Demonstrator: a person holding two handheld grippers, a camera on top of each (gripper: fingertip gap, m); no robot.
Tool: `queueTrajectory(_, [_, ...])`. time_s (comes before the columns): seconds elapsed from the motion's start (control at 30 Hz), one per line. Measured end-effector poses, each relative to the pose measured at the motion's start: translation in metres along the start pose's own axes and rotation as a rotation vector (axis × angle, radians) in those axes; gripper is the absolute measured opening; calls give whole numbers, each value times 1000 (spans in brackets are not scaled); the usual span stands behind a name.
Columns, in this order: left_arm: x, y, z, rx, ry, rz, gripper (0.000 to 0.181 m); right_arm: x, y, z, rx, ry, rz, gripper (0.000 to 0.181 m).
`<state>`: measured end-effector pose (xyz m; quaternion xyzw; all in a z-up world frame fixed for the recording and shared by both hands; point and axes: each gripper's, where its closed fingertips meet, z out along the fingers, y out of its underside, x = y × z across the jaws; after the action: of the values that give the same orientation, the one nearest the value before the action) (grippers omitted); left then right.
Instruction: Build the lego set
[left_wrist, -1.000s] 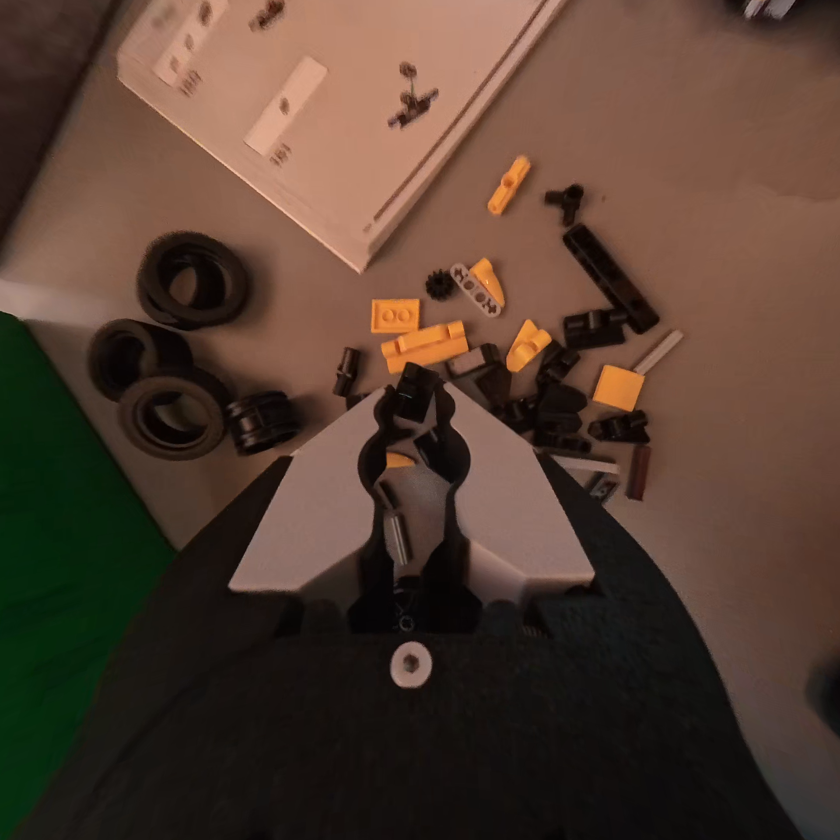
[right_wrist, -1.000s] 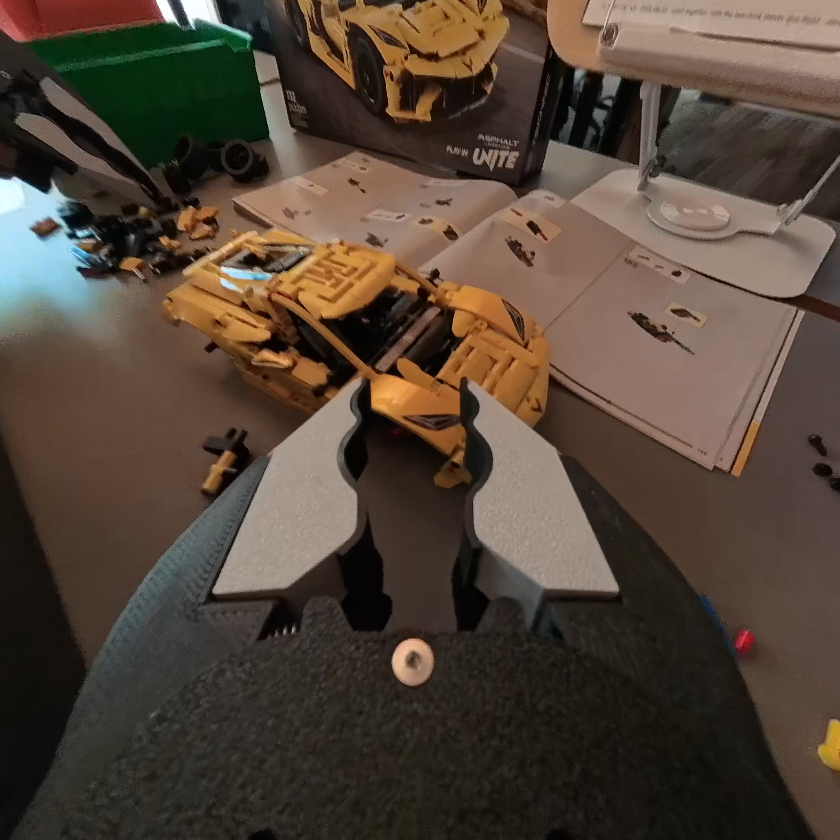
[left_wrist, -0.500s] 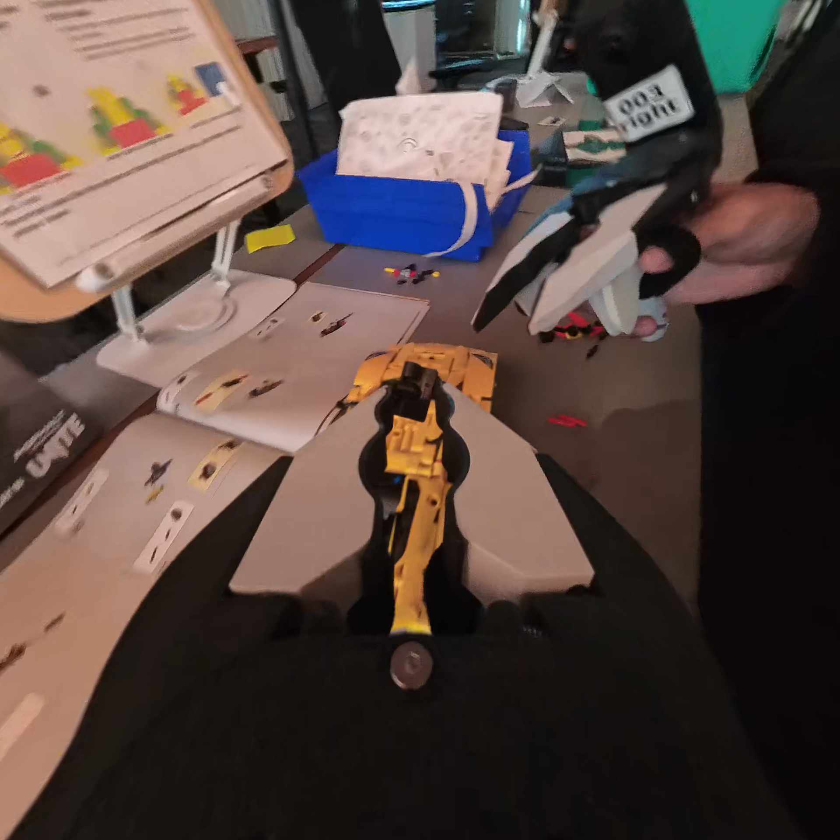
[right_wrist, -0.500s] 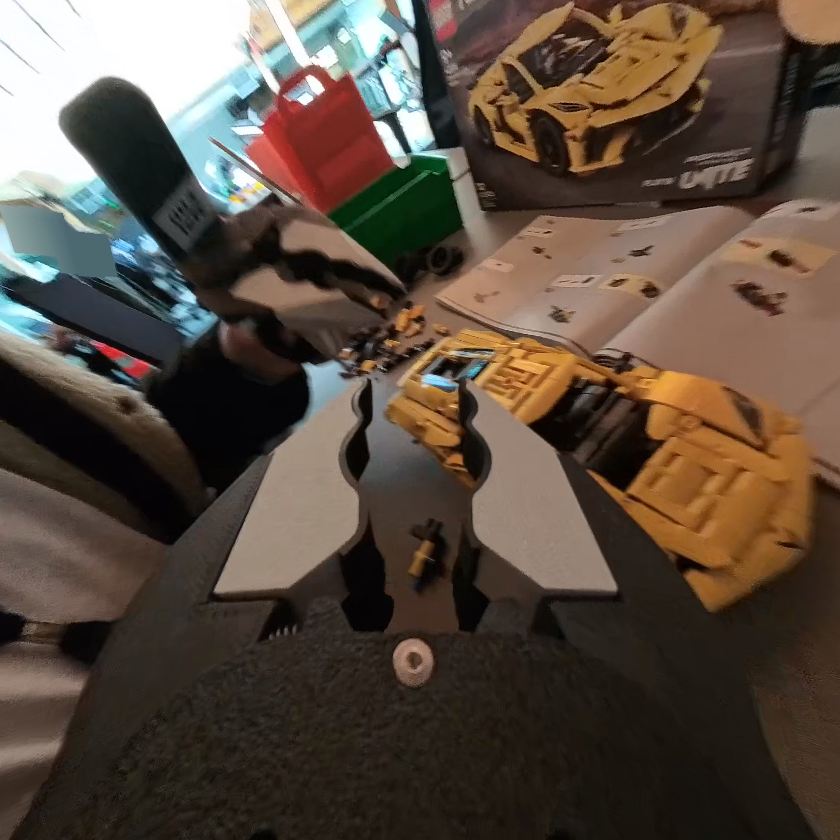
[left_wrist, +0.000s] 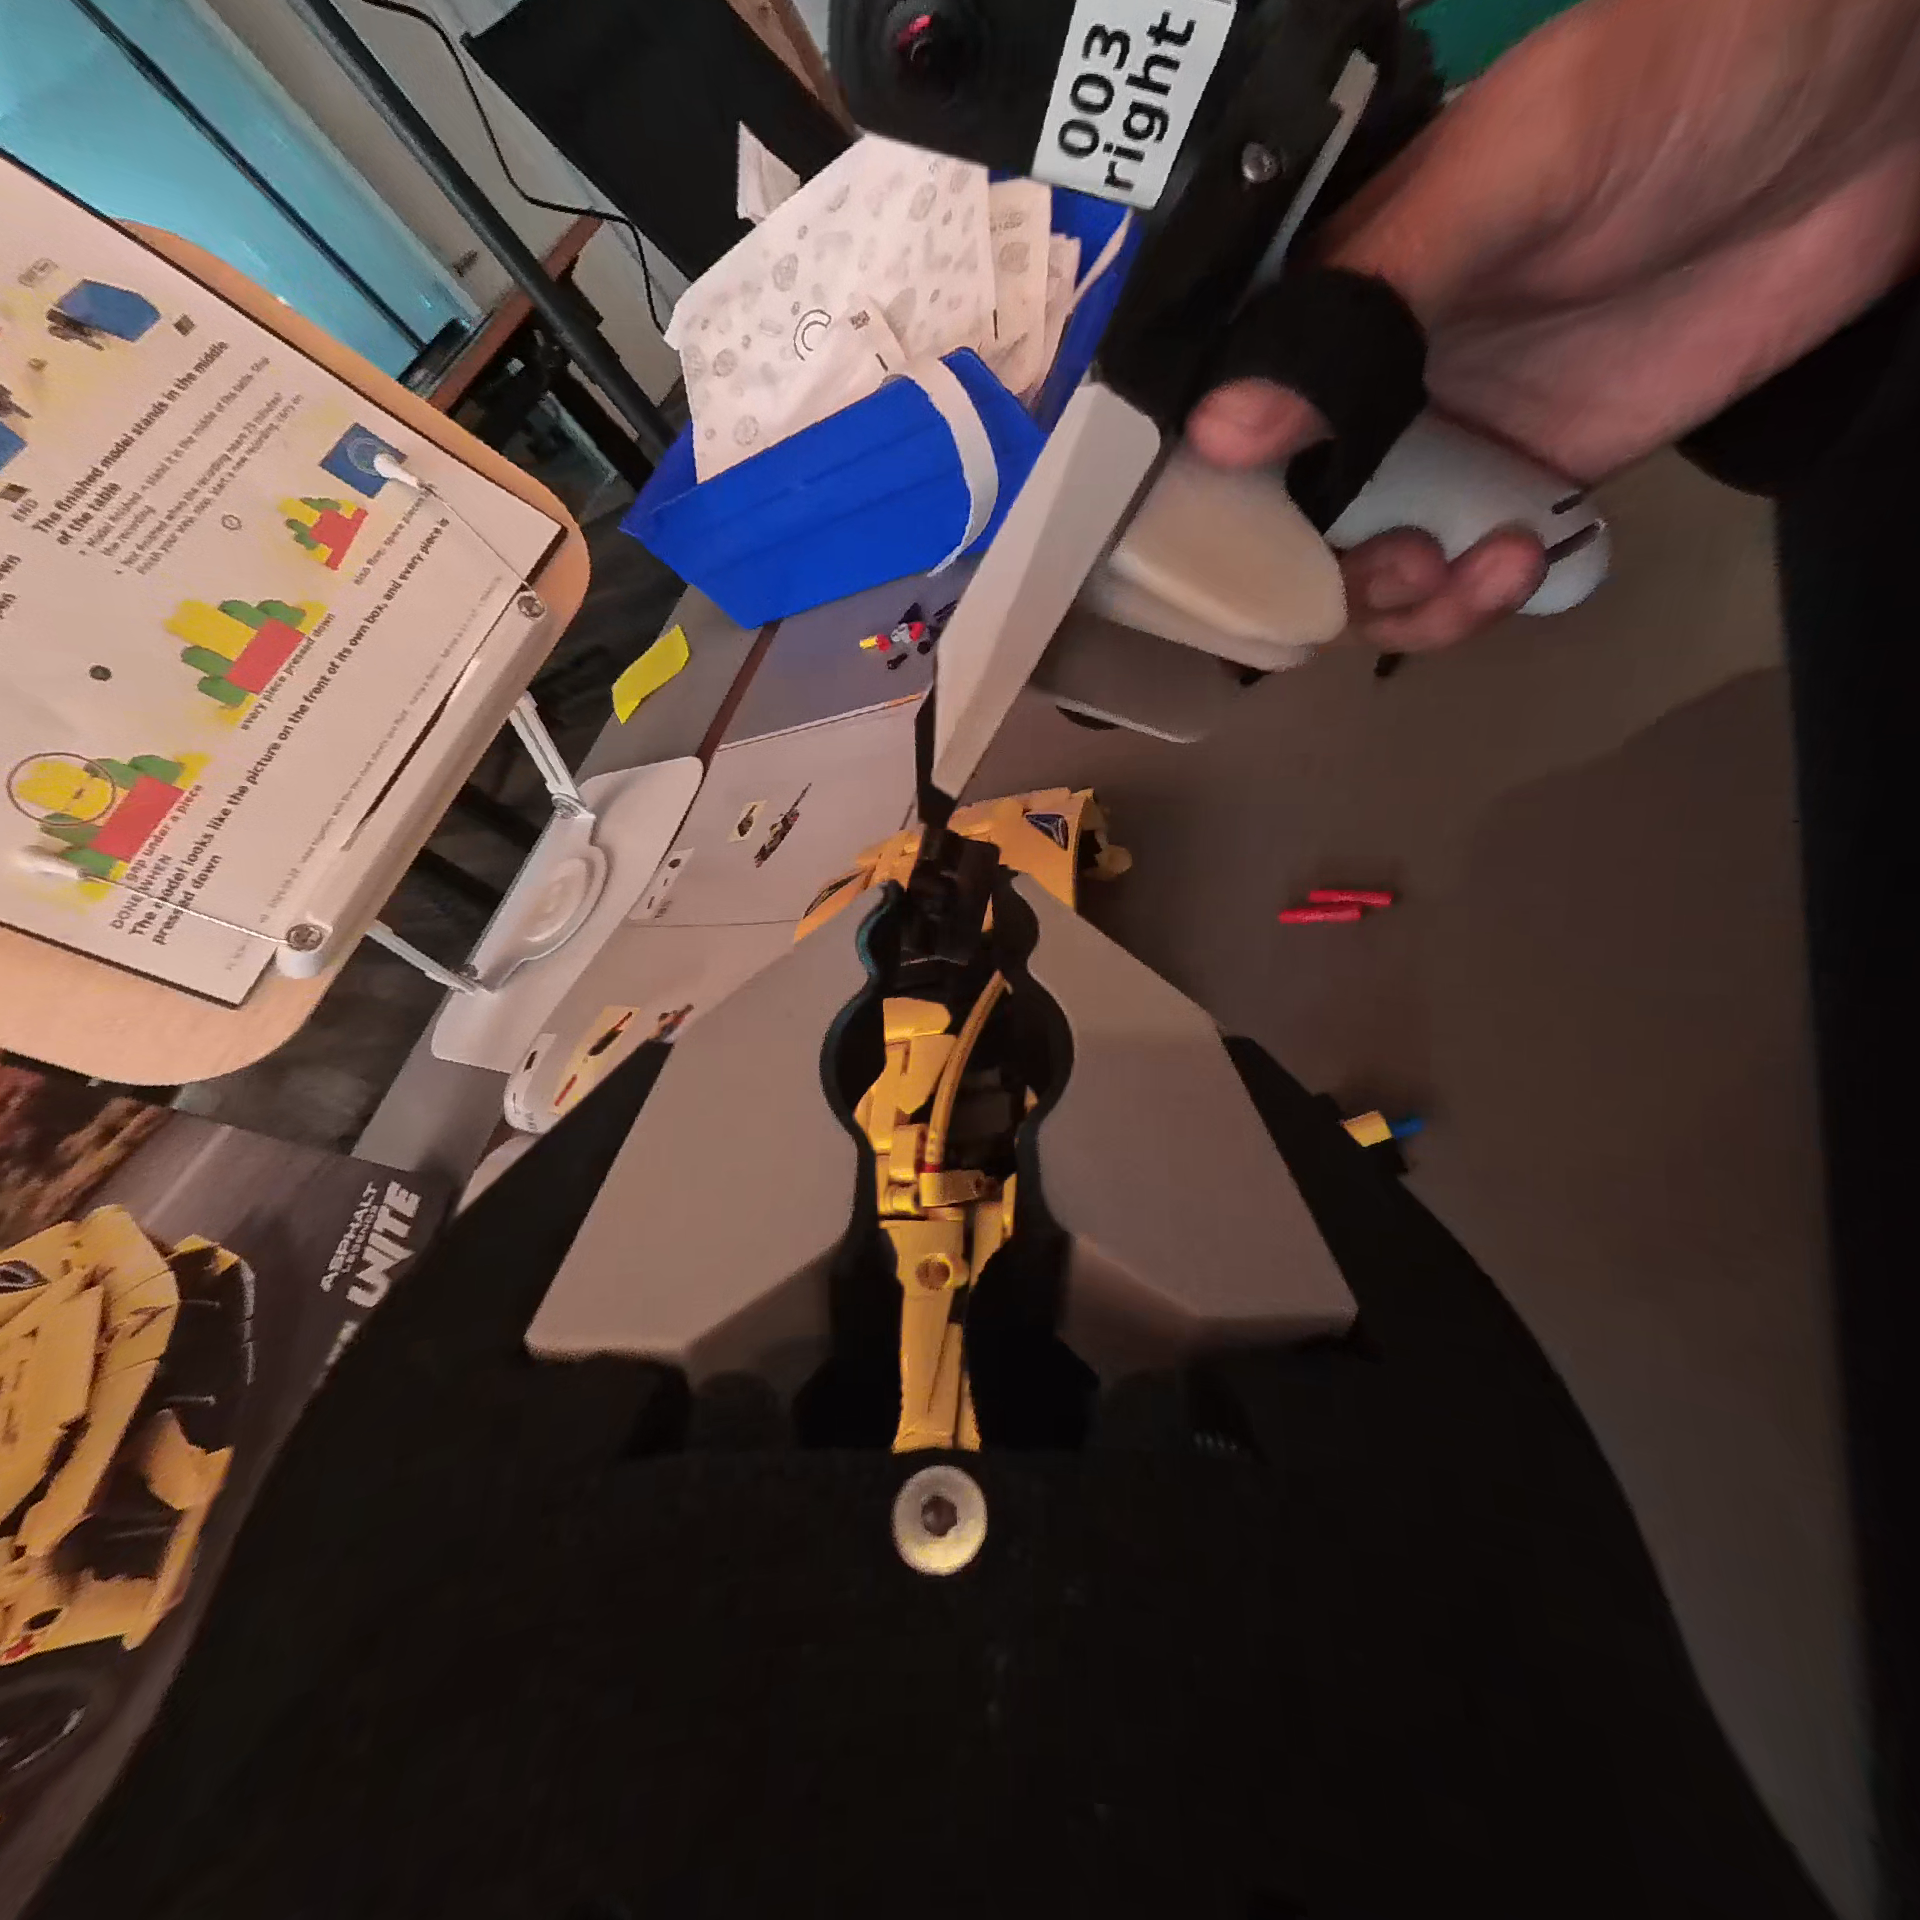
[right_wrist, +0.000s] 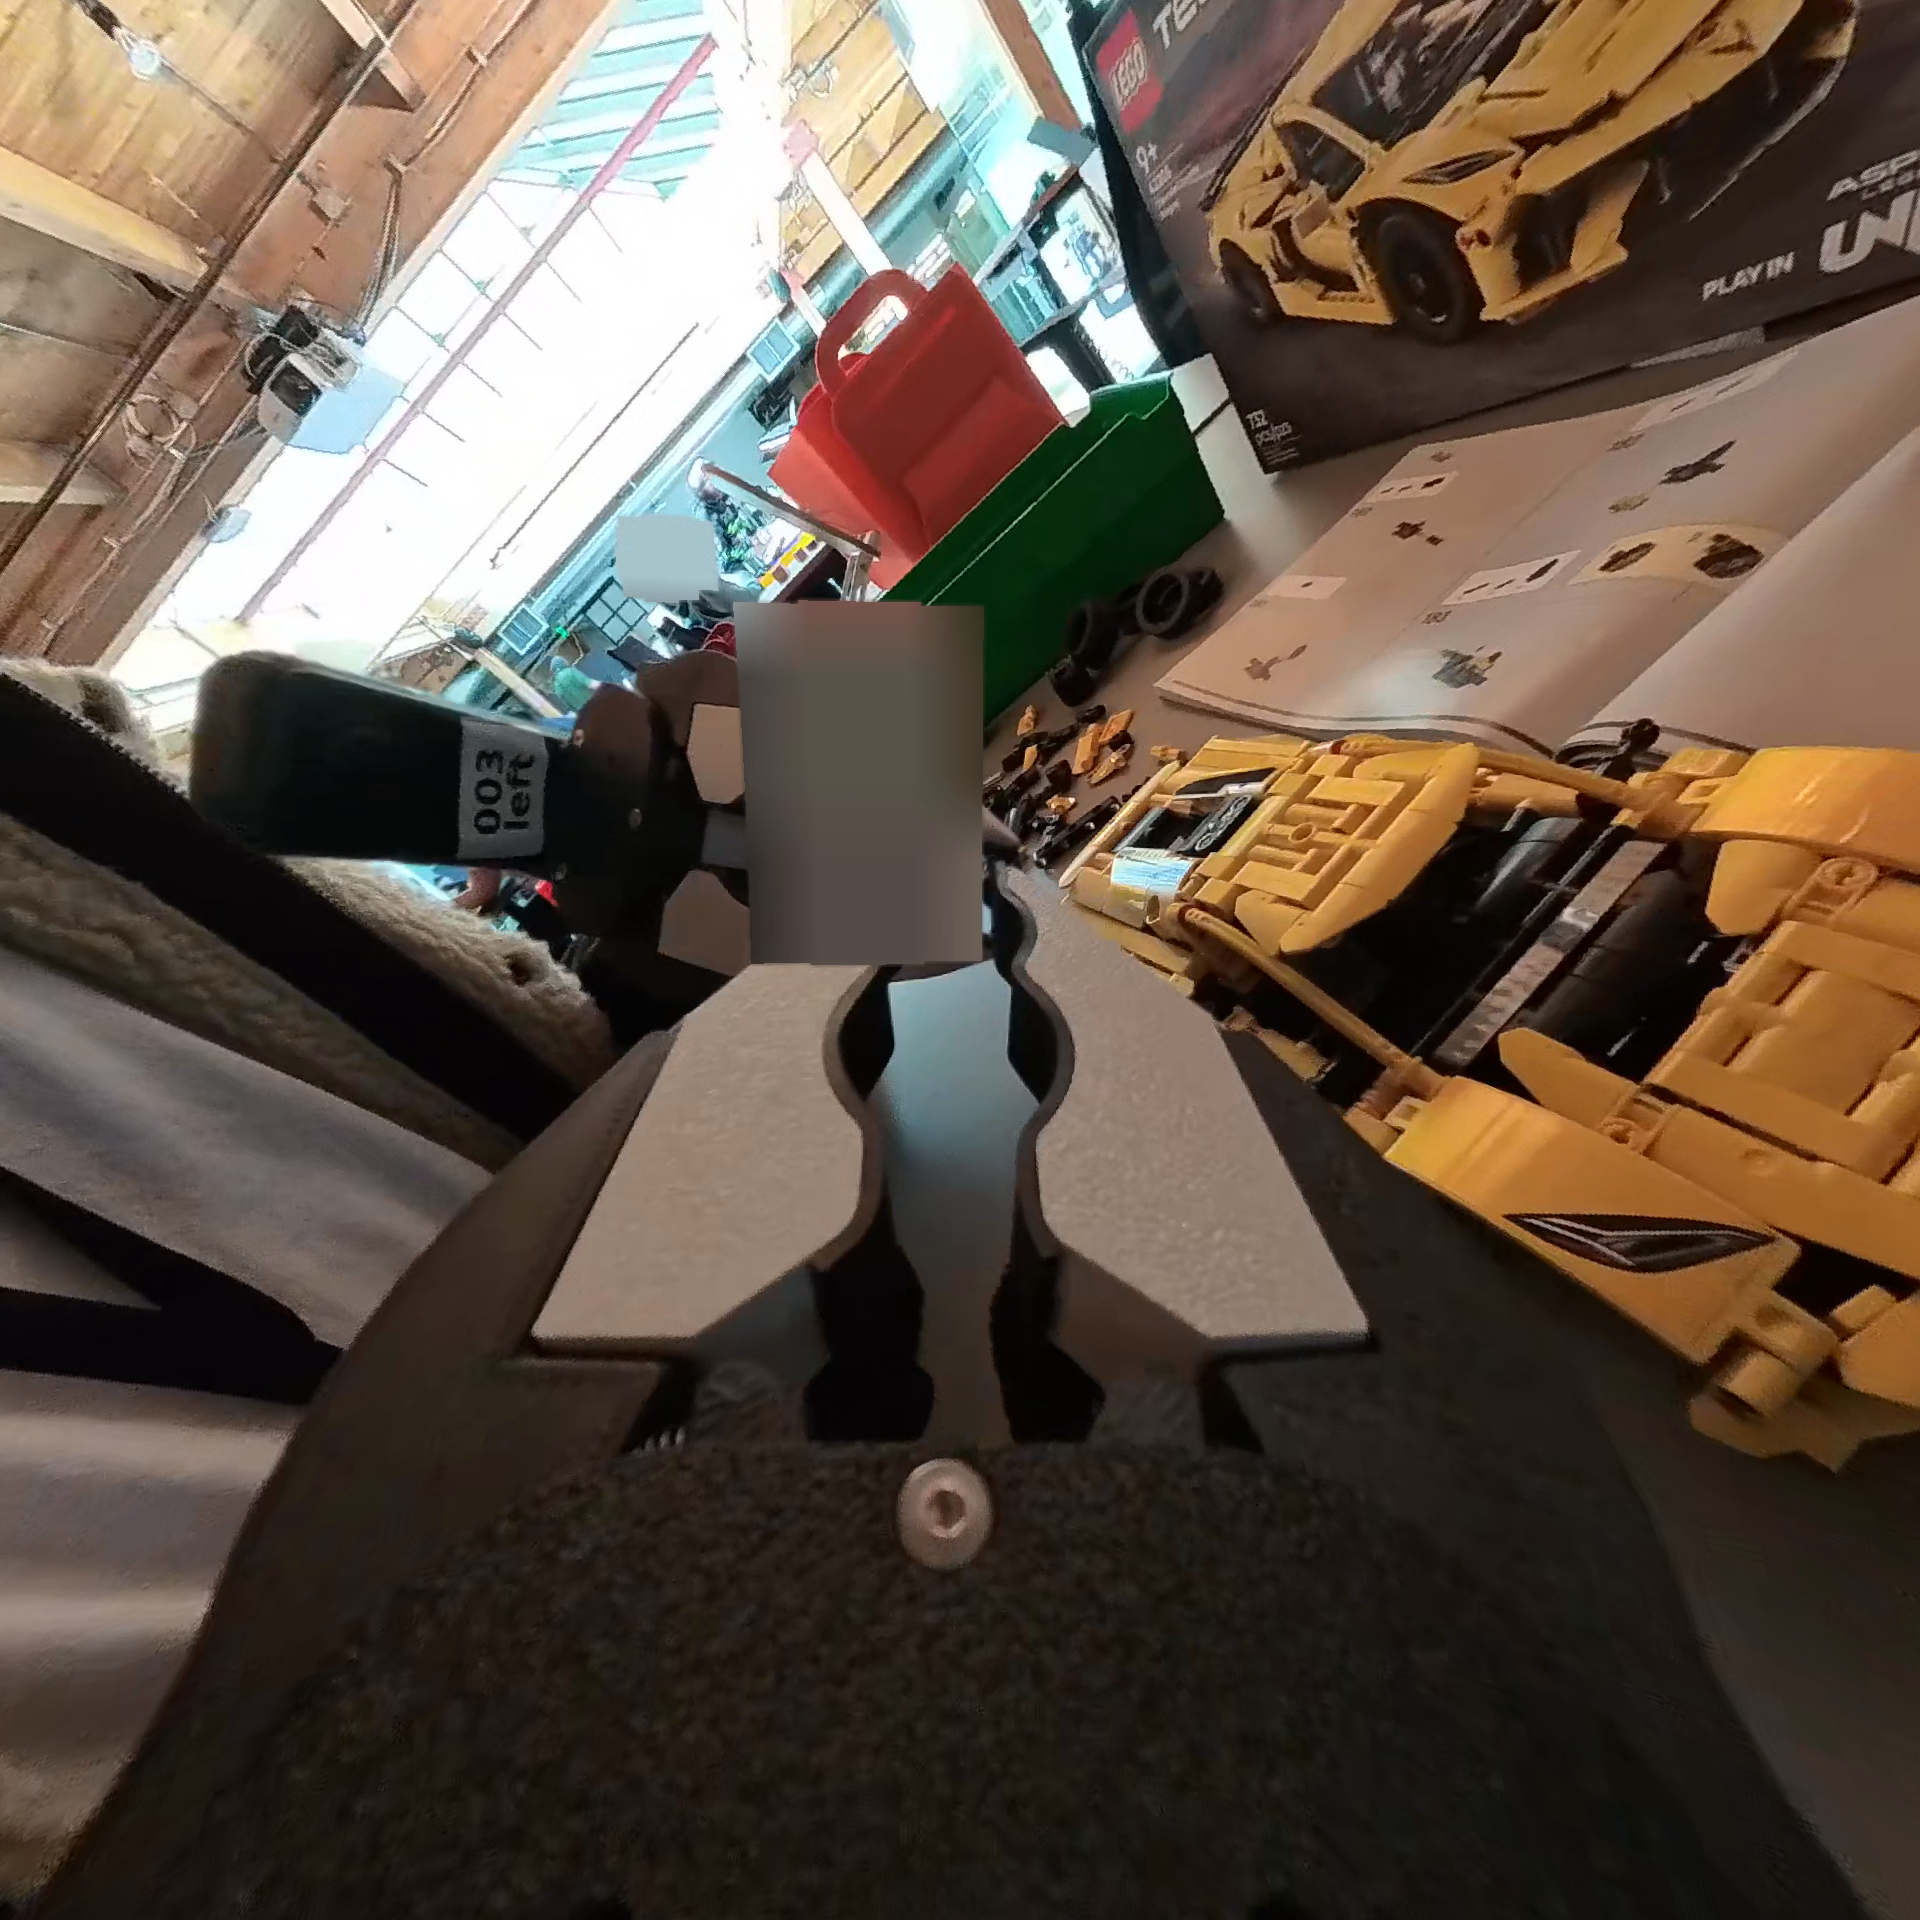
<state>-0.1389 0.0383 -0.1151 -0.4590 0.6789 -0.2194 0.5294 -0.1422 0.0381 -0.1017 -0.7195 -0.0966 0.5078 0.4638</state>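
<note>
Between the tips of our left claw (left_wrist: 940, 914) a small black piece (left_wrist: 951, 883) sits pinched over the yellow car model (right_wrist: 1507, 997); our right claw (right_wrist: 940, 997) stands narrowly parted and empty, its tip touching that piece. We judge a handover or joint fitting onto the car is next, needing careful alignment. Box (right_wrist: 1558, 208), booklet (right_wrist: 1455, 582) and claw stickers carry print, on the worktop (left_wrist: 1507, 790).

A blue plastic bin (left_wrist: 831, 520) stuffed with printed white paper sheets (left_wrist: 862, 270) sits at the table's far end. A red paper carrier bag (right_wrist: 914, 416) stands in a green plastic crate (right_wrist: 1081, 520).
</note>
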Motion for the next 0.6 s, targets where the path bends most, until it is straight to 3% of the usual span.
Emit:
queueTrajectory(0.2, [3, -4, -3, 5, -4, 12, 17, 8, 3, 0, -20, 57, -7, 16])
queueTrajectory(0.3, [2, -6, -5, 15, -10, -5, 17, 2, 10, 4, -60, 22, 10, 8])
queueTrajectory(0.43, [-1, -5, -9, 21, -5, -52, 16, -9, 5, 6, -27, -13, -2, 13])
queueTrajectory(0.5, [-1, -6, -10, 29, -7, -62, 8, -26, 3, 6, -16, -99, -25, 5])
queueTrajectory(0.6, [-4, -12, -14, 62, -35, -53, 8, -13, 2, 3, -13, -41, -41, 13])
